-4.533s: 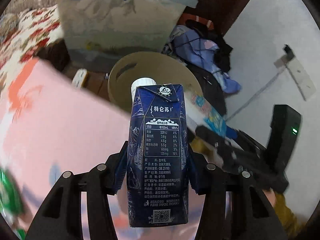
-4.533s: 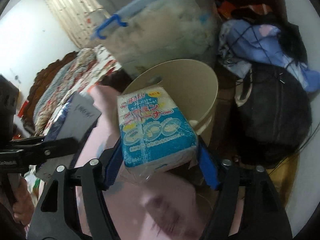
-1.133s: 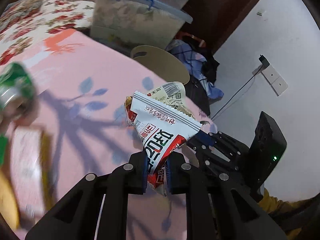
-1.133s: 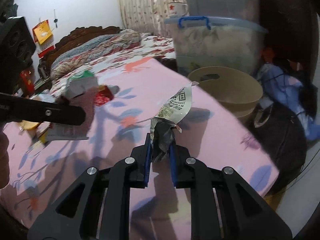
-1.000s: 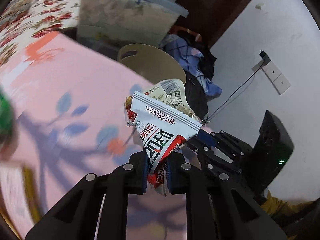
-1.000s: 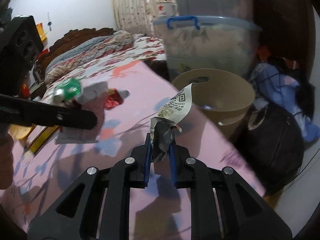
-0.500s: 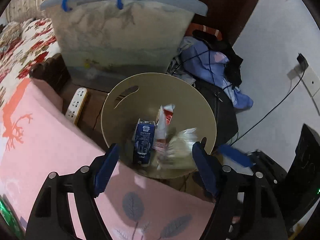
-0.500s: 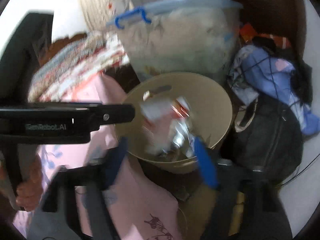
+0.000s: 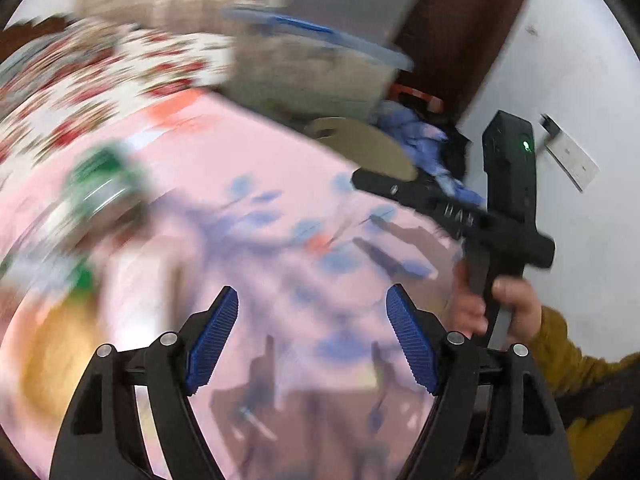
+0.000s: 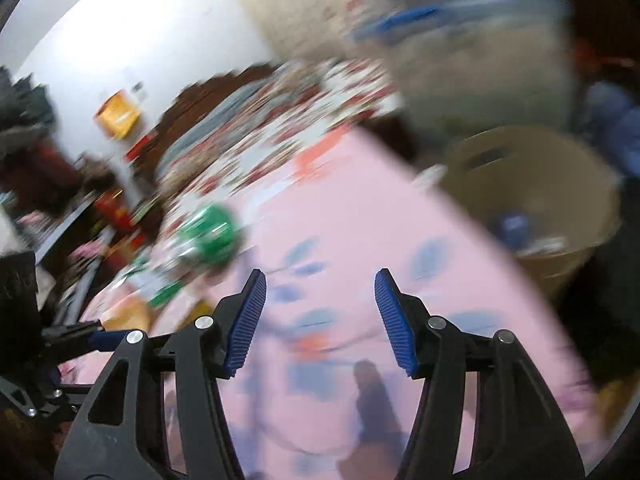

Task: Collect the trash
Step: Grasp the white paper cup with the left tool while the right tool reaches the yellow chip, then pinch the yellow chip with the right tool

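Both grippers are empty. The left gripper has its blue pads wide apart with only the pink sheet showing between them, and the right gripper is spread about as much, also with nothing between its pads. I judge they are open like this because each one is ready to take a new piece of trash, not to carry one.

They are held above the bed, pointed across it toward the remaining rubbish. The nearest clear piece is the green can, which lies on the pink sheet to the left of both grippers, well apart from the pads. Both pictures are strongly blurred, so I cannot tell for sure if the can lies on its side or which way its long axis runs; in the right wrist view a round green face seems turned toward the camera. Around it there are some yellow and white things, too smeared to name.

The tan bin stands beside the bed's edge on the right, in front of a plastic storage box, with its open mouth up. Some dropped things show inside it, one of them blue. It stands close beside the bed, probably so trash can be dropped in directly
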